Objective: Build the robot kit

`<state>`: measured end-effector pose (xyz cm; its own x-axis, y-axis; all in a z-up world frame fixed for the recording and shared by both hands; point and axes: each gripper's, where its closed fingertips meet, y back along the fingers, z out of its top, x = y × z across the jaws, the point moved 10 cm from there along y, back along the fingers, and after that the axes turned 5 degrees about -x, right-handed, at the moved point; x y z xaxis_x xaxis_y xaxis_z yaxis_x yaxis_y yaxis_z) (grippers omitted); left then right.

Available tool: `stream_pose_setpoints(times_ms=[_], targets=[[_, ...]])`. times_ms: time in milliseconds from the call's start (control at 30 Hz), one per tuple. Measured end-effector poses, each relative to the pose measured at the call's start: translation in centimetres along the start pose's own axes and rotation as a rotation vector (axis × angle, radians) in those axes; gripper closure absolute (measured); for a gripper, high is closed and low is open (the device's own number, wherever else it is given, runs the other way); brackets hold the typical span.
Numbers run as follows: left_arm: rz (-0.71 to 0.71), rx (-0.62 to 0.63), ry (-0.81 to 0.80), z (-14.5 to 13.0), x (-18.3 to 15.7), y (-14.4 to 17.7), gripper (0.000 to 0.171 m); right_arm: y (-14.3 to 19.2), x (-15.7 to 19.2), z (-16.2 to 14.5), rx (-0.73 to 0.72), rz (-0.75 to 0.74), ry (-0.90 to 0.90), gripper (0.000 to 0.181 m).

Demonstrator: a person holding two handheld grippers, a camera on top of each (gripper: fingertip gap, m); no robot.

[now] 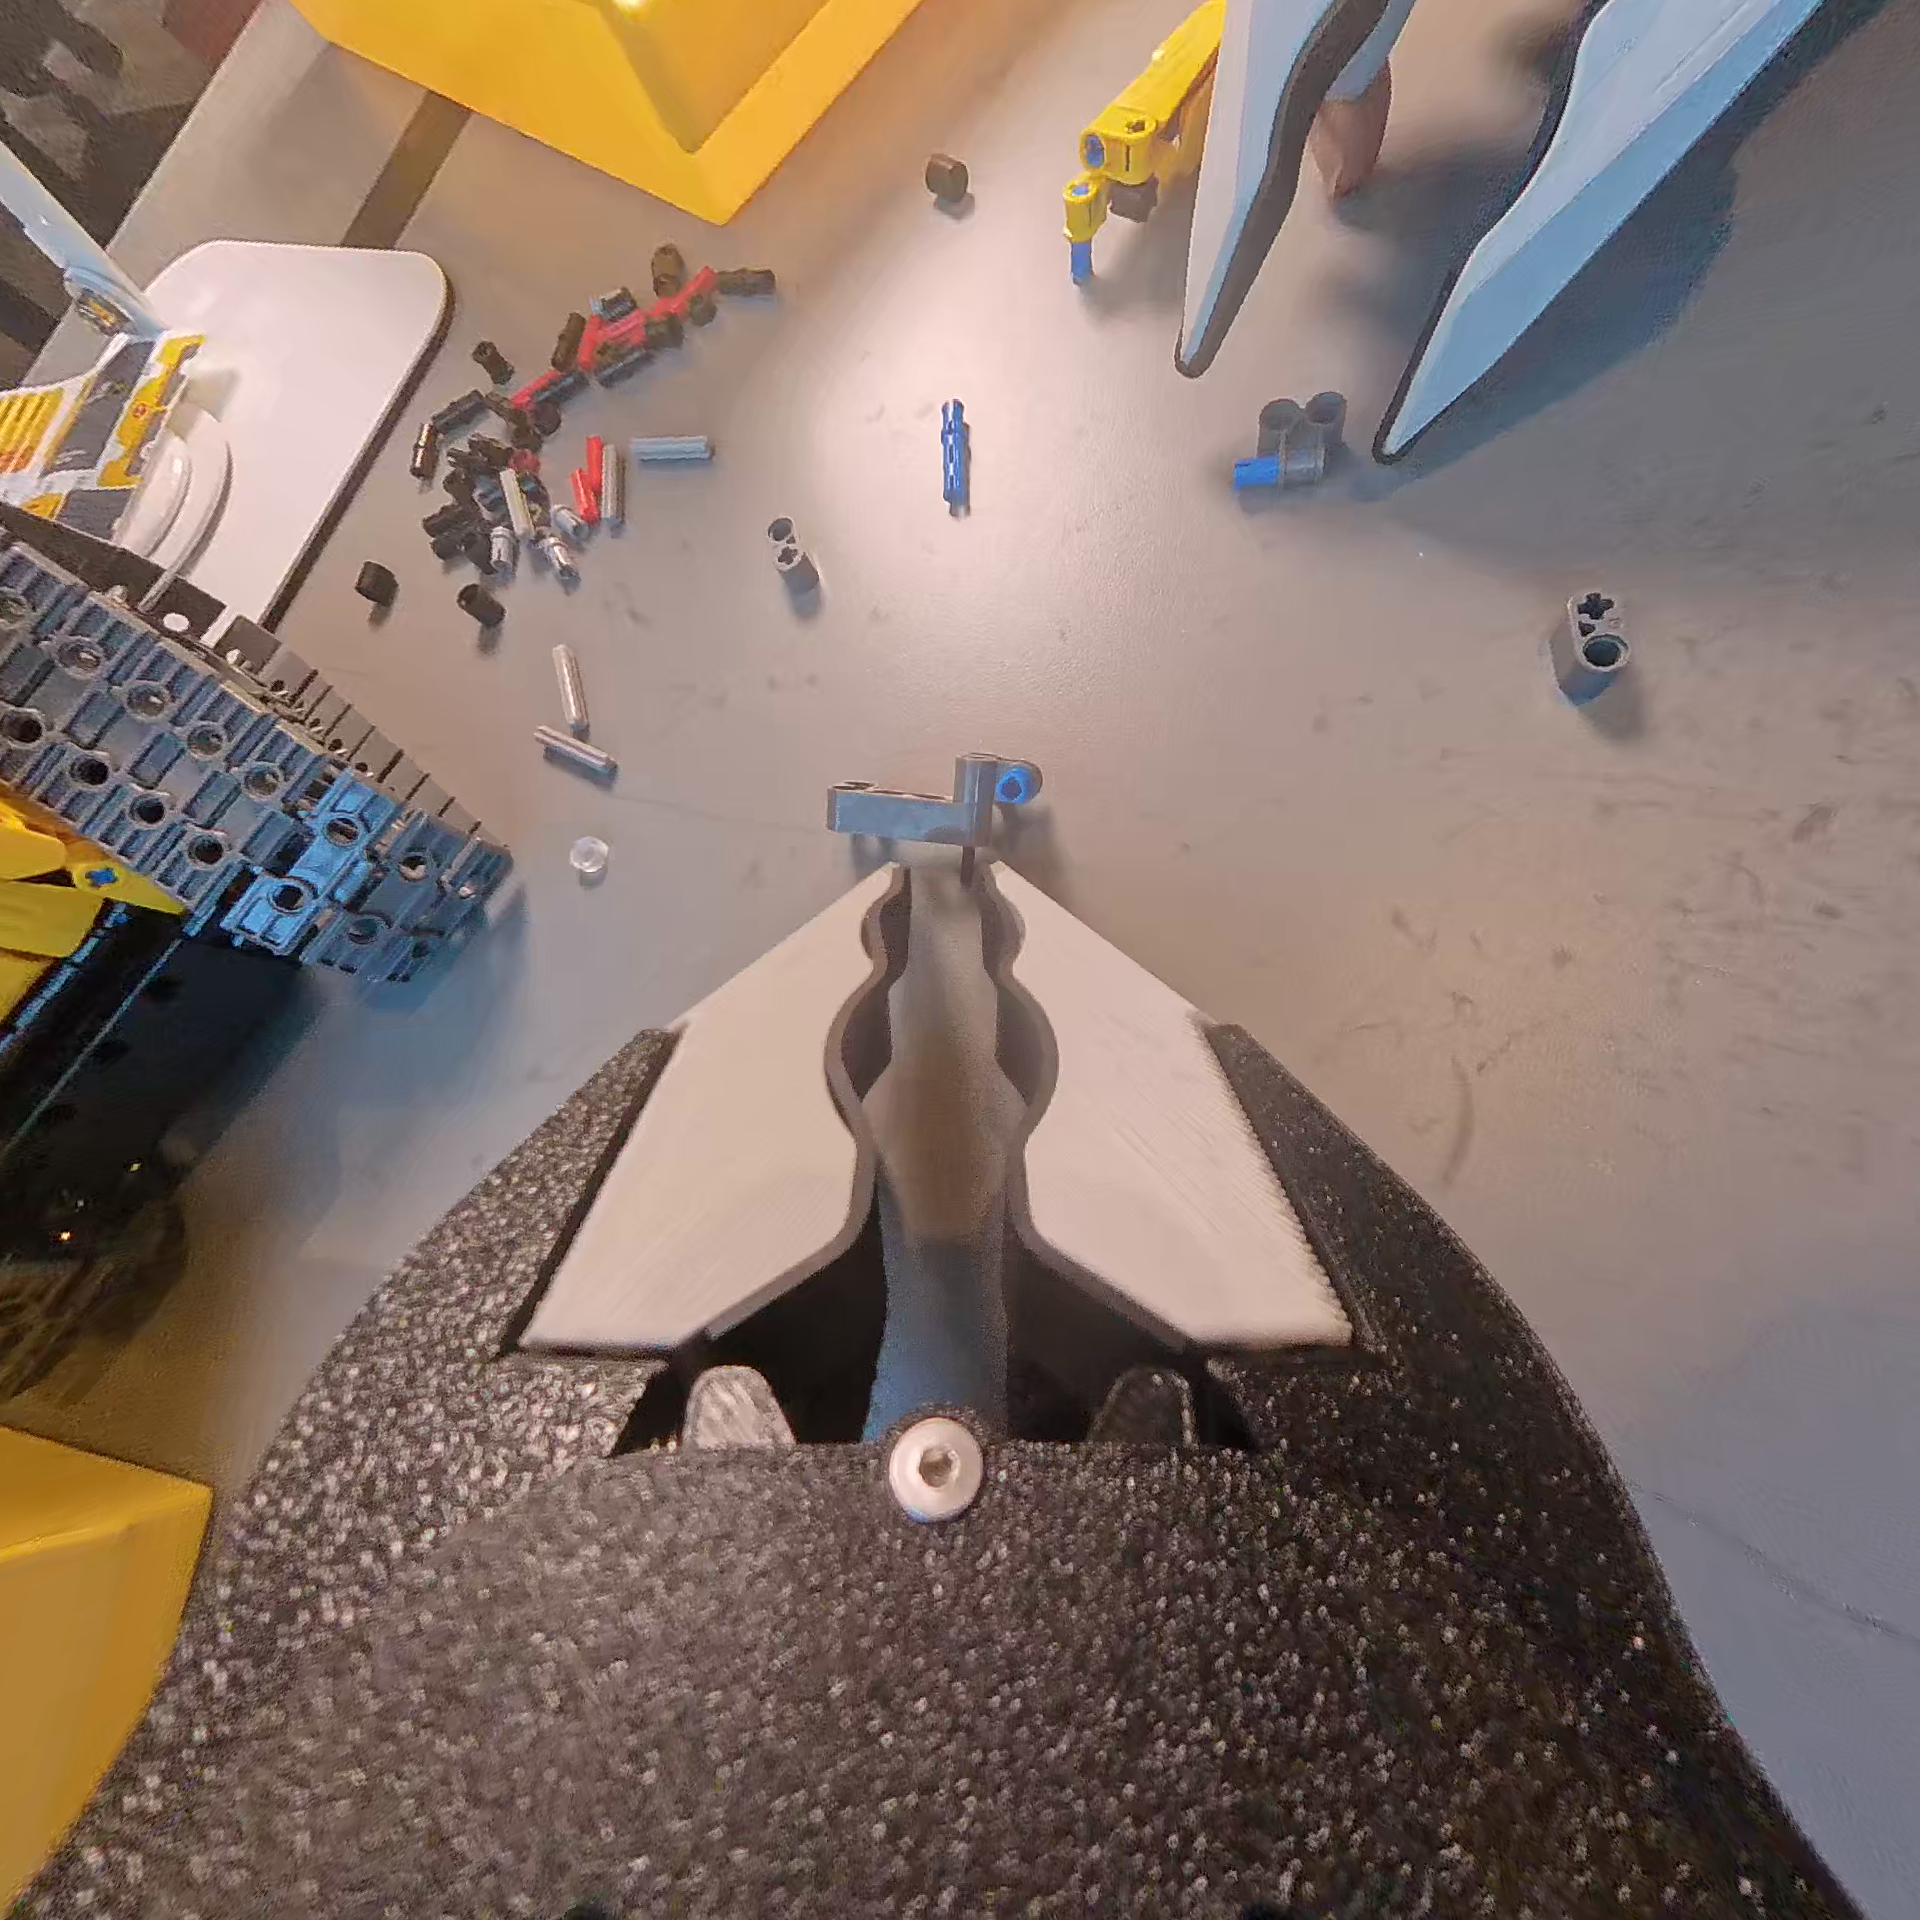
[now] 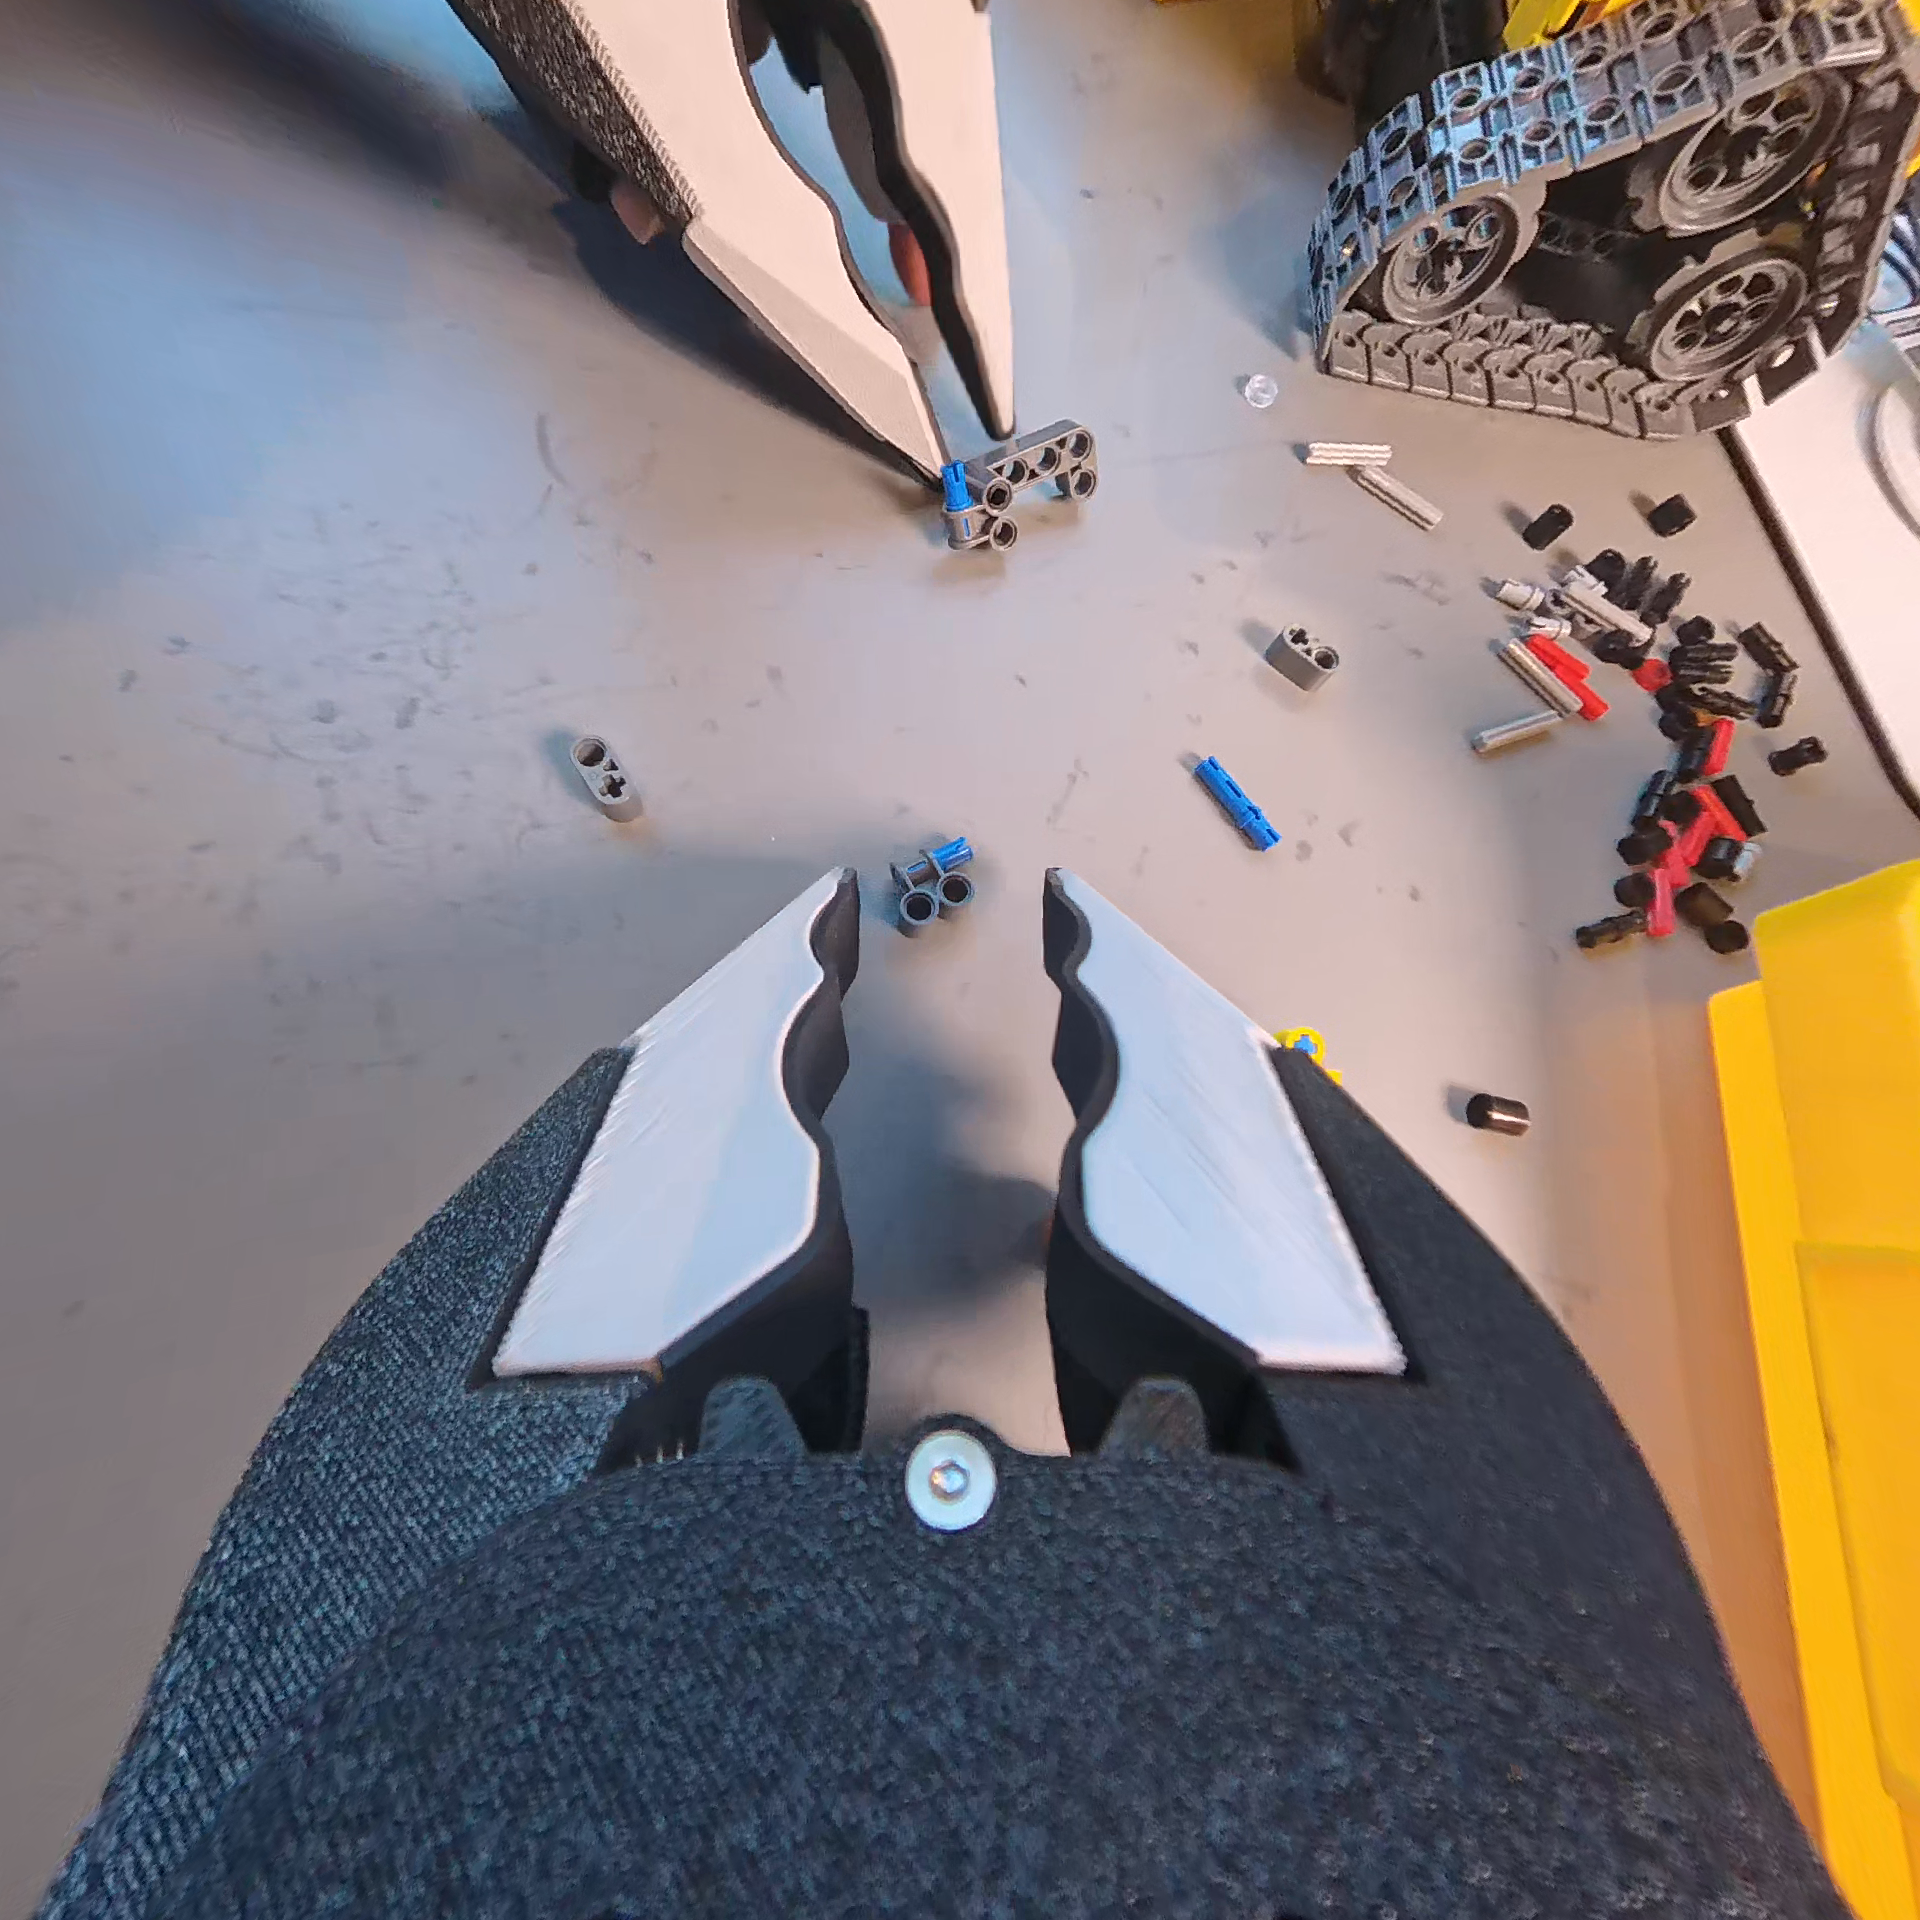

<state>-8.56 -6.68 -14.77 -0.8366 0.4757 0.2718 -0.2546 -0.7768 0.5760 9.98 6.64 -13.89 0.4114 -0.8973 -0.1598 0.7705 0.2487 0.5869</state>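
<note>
My left gripper (image 1: 943, 875) is shut on a grey angled beam (image 1: 920, 808) with a blue pin (image 1: 1013, 787) at its corner. It holds the beam on edge at the fingertips, just over the grey table (image 1: 1351, 935). In the right wrist view, this gripper (image 2: 968, 455) and the beam (image 2: 1039, 473) are at top centre. My right gripper (image 2: 951, 883) is open and empty. A small grey double connector with a blue pin (image 2: 935, 883) lies between and just ahead of its tips. The left wrist view shows the right gripper (image 1: 1294, 405) over that connector (image 1: 1294, 447).
A tracked vehicle model (image 1: 208, 769) (image 2: 1610, 239) stands at the side. Several black, red and grey pins (image 1: 551, 436) (image 2: 1683, 727) lie near a yellow bin (image 1: 644, 73) (image 2: 1849, 1247). Loose on the table are a blue pin (image 1: 954, 452) (image 2: 1234, 802), two grey connectors (image 1: 1590, 644) (image 2: 1301, 655) and a yellow subassembly (image 1: 1127, 145). Spacing between my two grippers at the tips: around 11 cm.
</note>
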Motion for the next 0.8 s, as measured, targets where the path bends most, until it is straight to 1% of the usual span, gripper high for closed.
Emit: stream_pose_setpoints(times_ms=[67,300,433,567,733,800], targets=[[0.002,-0.003,0.003,-0.1,0.0,0.2,0.157,-0.1,0.1,0.0,-0.001,-0.010,0.014,0.146],[0.027,-0.041,0.014,-0.2,-0.5,1.2,0.157,0.1,0.0,-0.2,-0.035,-0.022,-0.002,0.146],[0.042,-0.130,0.071,0.3,-0.7,2.3,0.155,0.0,0.1,-0.2,-0.032,-0.033,0.013,0.146],[0.062,-0.256,0.167,1.0,-0.2,3.2,0.145,-0.1,0.3,-0.1,-0.043,-0.039,0.017,0.146],[0.123,-0.391,0.264,1.3,0.6,4.2,0.123,-0.2,0.3,0.0,-0.050,-0.057,0.026,0.146],[0.144,-0.429,0.290,1.4,0.8,4.6,0.116,-0.2,0.2,0.0,-0.055,-0.068,0.027,0.146]])
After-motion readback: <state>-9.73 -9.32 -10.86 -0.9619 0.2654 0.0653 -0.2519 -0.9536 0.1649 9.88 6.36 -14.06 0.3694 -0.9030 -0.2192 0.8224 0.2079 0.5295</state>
